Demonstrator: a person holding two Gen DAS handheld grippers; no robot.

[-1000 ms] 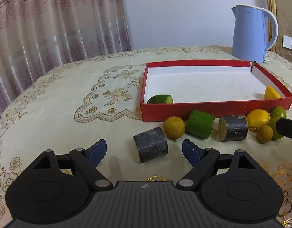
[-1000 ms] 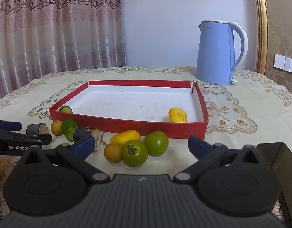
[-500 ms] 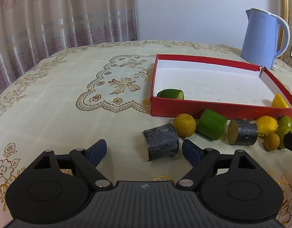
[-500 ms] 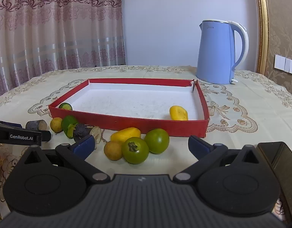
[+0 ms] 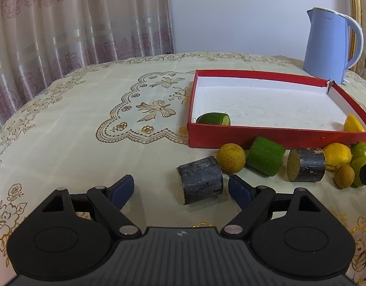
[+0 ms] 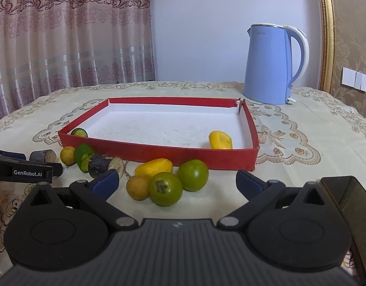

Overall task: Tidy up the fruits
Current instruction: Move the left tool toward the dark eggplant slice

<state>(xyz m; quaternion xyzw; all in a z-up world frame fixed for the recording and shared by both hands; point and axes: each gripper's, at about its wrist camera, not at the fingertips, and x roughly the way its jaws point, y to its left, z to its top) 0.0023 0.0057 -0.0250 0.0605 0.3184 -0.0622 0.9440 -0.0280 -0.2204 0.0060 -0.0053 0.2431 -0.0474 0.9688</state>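
Fruits are mostly lined up on the desk (image 5: 63,124) just outside the near wall of the red tray (image 5: 254,138), ahead of both tongs. Left tongs (image 5: 180,188) are spread wide, nothing clamped; a dark stubby log piece (image 5: 200,183) lies between the blue fingertips (image 5: 240,189), sitting closer to the right-hand pad, and I can't tell if it actually touches it. Just past that are a round yellow fruit (image 5: 231,157), a green cucumber chunk (image 5: 265,159) lying tilted, and a second dark log piece (image 5: 306,164) with its pale cut end showing.

Right tongs (image 6: 175,181) are also released and wide open, gripping nothing. Right in front of the gap between the pads are a green tomato-like fruit (image 6: 165,188) with its stem end facing the camera, a second green one (image 6: 193,175) touching it on the right, a small tan round fruit (image 6: 137,187) on the left, and a yellow mango-ish piece (image 6: 154,167) behind them against the tray wall.

Already inside the tray: a cut green piece (image 6: 79,132) in the near-left corner, and a yellow piece (image 6: 220,140) towards the near-right corner. A blue kettle (image 6: 271,64) stands well beyond the tray's far right corner.
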